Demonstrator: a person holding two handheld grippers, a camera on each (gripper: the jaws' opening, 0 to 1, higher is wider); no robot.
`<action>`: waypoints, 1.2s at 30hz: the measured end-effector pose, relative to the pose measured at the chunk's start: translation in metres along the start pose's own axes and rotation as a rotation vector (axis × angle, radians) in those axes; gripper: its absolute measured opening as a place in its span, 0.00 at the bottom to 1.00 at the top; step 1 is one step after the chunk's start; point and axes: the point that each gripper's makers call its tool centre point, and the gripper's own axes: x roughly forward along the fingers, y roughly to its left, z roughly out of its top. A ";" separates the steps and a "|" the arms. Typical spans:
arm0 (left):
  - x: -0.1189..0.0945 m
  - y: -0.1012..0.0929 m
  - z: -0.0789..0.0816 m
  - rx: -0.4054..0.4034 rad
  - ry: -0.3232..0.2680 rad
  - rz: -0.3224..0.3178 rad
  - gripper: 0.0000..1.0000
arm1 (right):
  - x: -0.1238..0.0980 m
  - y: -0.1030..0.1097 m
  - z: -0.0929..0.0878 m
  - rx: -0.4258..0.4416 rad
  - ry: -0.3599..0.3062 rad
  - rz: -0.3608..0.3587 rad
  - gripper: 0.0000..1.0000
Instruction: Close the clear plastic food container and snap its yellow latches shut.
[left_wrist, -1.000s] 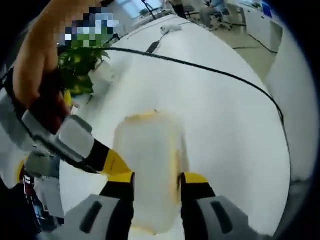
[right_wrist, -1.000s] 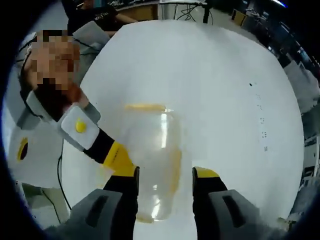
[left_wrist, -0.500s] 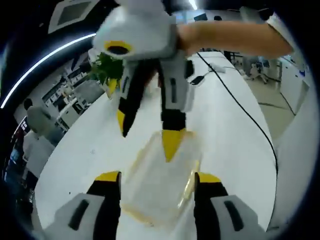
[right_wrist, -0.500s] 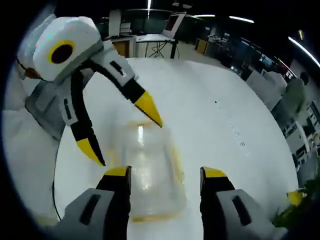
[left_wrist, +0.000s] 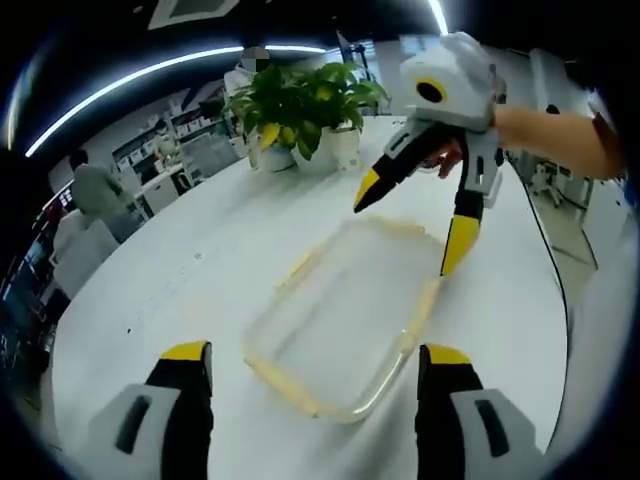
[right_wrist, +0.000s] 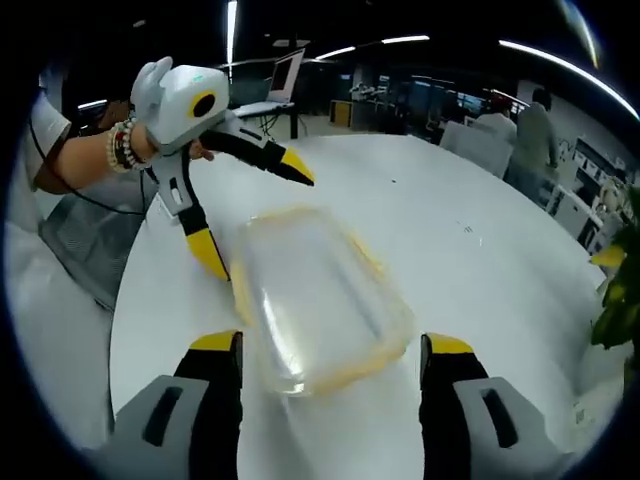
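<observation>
The clear plastic container (left_wrist: 345, 310) with yellow latch strips along its edges lies flat on the white table (left_wrist: 140, 290), its lid on top. My left gripper (left_wrist: 315, 362) is open, its jaws wide apart just short of the container's near end. Beyond the far end hovers my right gripper (left_wrist: 410, 222), open, a hand holding it. In the right gripper view the container (right_wrist: 315, 290) sits ahead of my open right gripper (right_wrist: 332, 352). The left gripper (right_wrist: 256, 217) hangs open over its far left corner. Nothing is held.
A leafy plant in a white pot (left_wrist: 300, 95) stands at the table's far side, and its leaves (right_wrist: 615, 290) reach the right gripper view's edge. A black cable (left_wrist: 545, 250) runs along the table's right side. Desks, chairs and people fill the room behind.
Both grippers have drawn back from the container and now face each other across it. Their jaws stand wider apart than before. The container stays flat on the table.
</observation>
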 end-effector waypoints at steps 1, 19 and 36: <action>0.002 0.000 -0.003 -0.008 0.004 0.003 0.85 | 0.002 -0.001 -0.005 0.003 0.005 -0.016 0.78; 0.026 -0.017 -0.017 -0.118 -0.019 -0.005 0.88 | 0.033 -0.002 -0.019 0.055 -0.089 -0.113 0.99; 0.028 -0.014 -0.030 -0.144 0.051 -0.029 0.64 | 0.044 0.001 -0.021 0.011 -0.038 -0.097 0.69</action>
